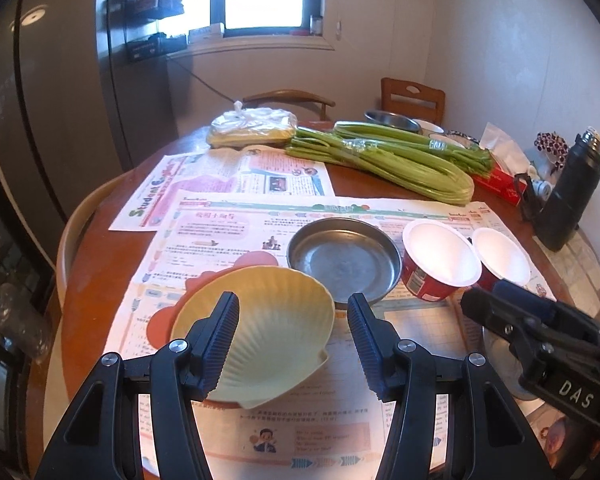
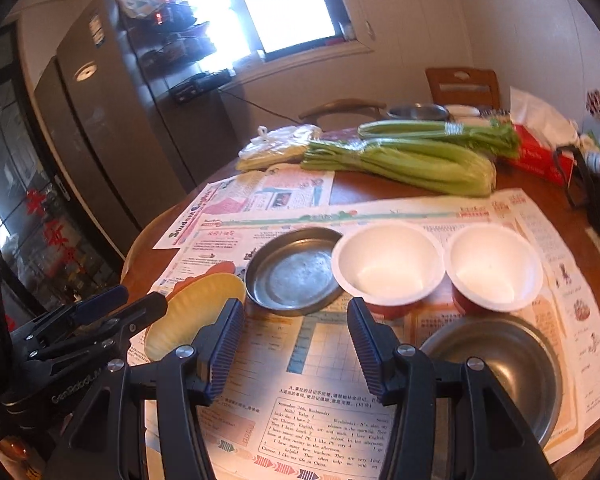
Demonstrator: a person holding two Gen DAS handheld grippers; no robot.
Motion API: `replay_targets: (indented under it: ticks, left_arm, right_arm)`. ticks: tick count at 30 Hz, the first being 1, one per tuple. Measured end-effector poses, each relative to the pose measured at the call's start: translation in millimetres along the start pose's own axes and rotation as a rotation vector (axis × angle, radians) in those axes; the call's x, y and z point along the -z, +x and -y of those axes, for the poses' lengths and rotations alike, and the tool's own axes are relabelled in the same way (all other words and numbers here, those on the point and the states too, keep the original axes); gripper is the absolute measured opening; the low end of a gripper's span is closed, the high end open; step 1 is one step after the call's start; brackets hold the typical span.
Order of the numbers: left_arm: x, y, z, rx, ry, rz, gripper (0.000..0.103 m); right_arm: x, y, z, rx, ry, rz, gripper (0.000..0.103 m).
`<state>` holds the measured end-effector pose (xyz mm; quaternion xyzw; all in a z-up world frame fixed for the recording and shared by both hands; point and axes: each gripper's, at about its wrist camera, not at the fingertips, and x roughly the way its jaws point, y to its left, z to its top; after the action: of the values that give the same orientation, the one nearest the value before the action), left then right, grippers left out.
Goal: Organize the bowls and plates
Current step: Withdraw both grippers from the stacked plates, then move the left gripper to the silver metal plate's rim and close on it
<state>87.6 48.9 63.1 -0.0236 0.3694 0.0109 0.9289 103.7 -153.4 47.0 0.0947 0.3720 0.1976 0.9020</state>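
A pale yellow shell-shaped plate (image 1: 276, 320) (image 2: 196, 312) rests on a red-orange plate (image 1: 160, 328) on the newspaper. My left gripper (image 1: 293, 298) hovers over the shell plate, open, with its pads apart from the plate's rim. Behind it lies a shallow metal plate (image 1: 344, 260) (image 2: 294, 270). To its right stand two red paper bowls with white insides (image 1: 440, 256) (image 1: 500, 256) (image 2: 388, 264) (image 2: 494, 268). My right gripper (image 2: 295, 303) is open over the newspaper, with nothing between its fingers. A steel bowl (image 2: 496, 368) sits just to its right.
Celery bundles (image 1: 380, 156), a plastic bag of food (image 1: 252, 124), a red tissue box (image 1: 500, 184) and a black flask (image 1: 572, 192) fill the far side of the round wooden table (image 1: 100, 264). Another steel bowl (image 1: 390, 120) and chairs stand behind.
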Motion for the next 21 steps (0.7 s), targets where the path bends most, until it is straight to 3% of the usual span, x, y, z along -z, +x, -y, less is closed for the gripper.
replay_targets:
  ticks: [13,21]
  left_arm:
    - [4,18,-5,0.045,-0.008,-0.065,0.058]
    - [-10,41,-21,0.049,0.001,-0.106,0.058]
  right_arm:
    - [7,17,4,-0.004,0.05,-0.044,0.054]
    - [10,31,10,-0.004,0.102,-0.065,0.054]
